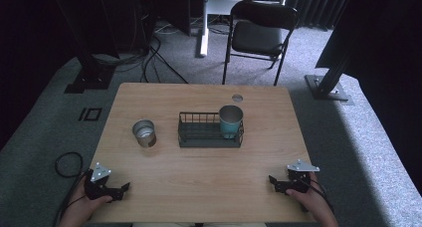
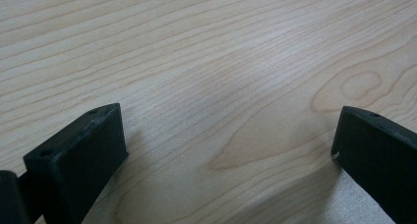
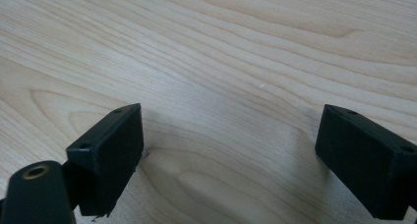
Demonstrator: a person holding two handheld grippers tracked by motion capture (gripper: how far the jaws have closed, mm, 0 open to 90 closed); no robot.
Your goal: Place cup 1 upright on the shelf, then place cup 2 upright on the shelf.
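Both grippers [image 1: 124,187] [image 1: 272,179] rest wide-jawed near the table's [image 1: 199,182] front edge, seemingly.

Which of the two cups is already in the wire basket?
The teal cup, upright at the basket's right end; the silver cup stands on the bare table.

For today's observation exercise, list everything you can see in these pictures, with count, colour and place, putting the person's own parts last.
Table: one, light wood, centre.
Wire basket: one, black, mid-table.
Teal cup: one, upright in the basket's right end.
Metal cup: one, silvery, on the table left of the basket.
Folding chair: one, black, beyond the table.
Cables: several, black, on the grey floor.
Left gripper: black, near left corner, open.
Right gripper: black, near right corner, open.
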